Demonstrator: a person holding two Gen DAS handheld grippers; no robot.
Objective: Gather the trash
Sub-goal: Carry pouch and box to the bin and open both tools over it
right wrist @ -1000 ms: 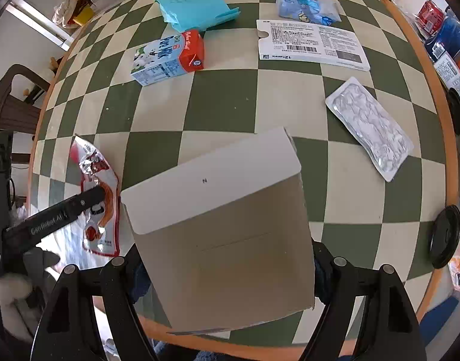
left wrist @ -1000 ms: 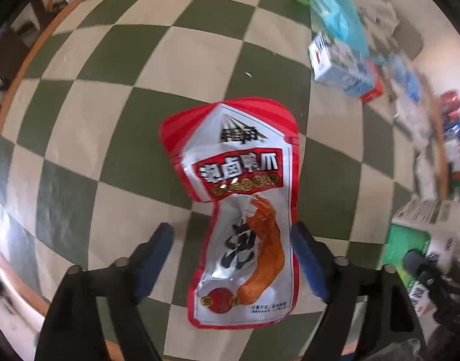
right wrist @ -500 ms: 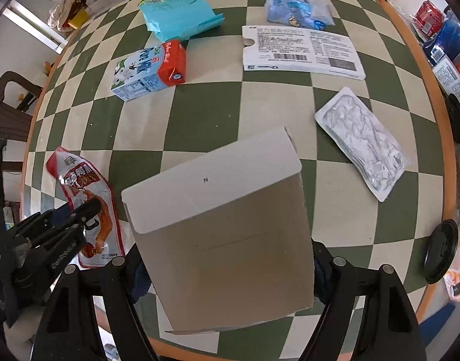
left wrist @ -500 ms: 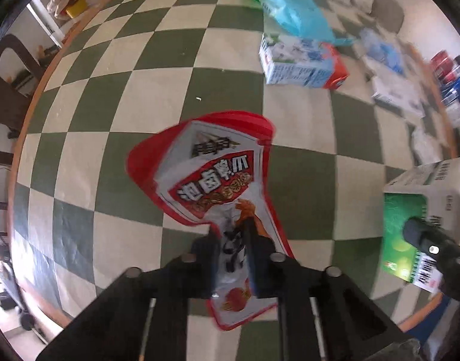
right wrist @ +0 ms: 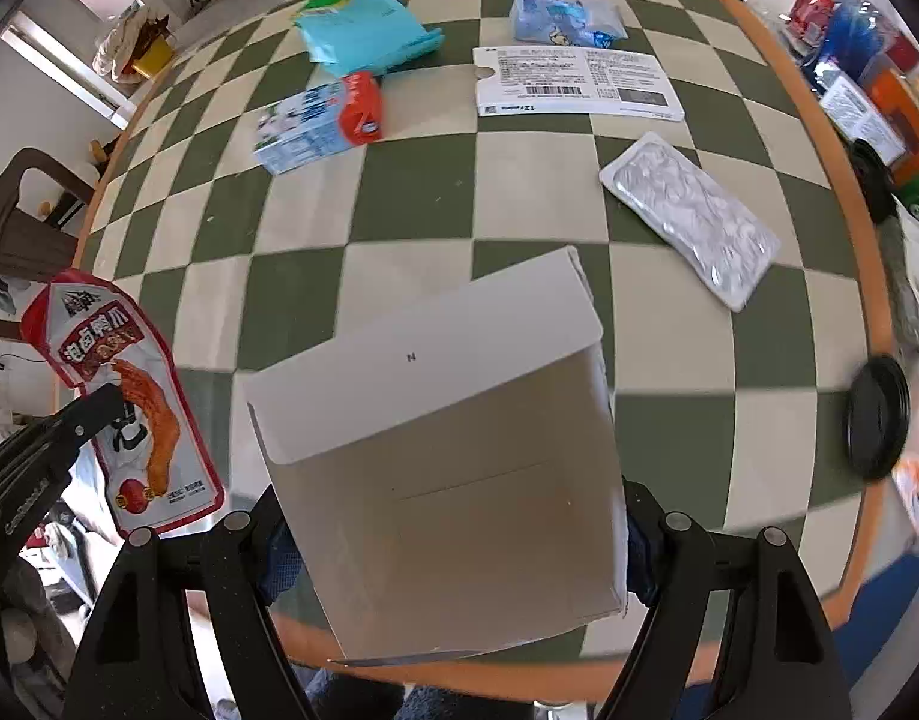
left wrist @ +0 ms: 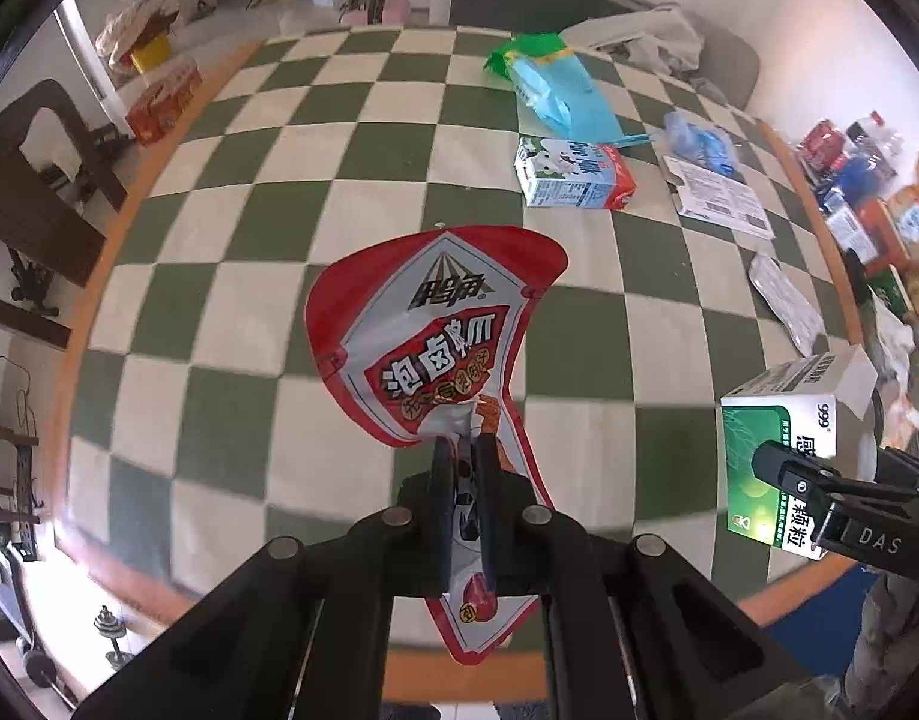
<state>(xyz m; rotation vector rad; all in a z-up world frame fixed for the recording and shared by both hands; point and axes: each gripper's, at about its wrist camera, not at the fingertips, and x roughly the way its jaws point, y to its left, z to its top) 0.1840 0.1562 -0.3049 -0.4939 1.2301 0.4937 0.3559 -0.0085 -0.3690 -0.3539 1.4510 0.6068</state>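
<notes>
My left gripper [left wrist: 464, 450] is shut on a red and white snack wrapper [left wrist: 435, 330] and holds it lifted above the checkered table [left wrist: 267, 216]. The wrapper also shows at the left of the right wrist view [right wrist: 120, 384]. My right gripper [right wrist: 453, 540] is shut on an open cardboard box [right wrist: 447, 450], whose green and white printed side shows in the left wrist view [left wrist: 783, 456]. Its fingertips are hidden behind the box.
On the table lie a milk carton [right wrist: 321, 120], a light blue bag [right wrist: 363, 30], a blue plastic wrapper [right wrist: 561, 15], a flat printed card [right wrist: 579, 84] and a silver blister pack [right wrist: 693, 216]. A black lid [right wrist: 876, 414] sits at the right edge. A dark chair [left wrist: 33, 180] stands left.
My left gripper closed on the snack wrapper and lifted it off the table, pulling back toward the near edge. The right gripper kept holding the box and rose slightly.
</notes>
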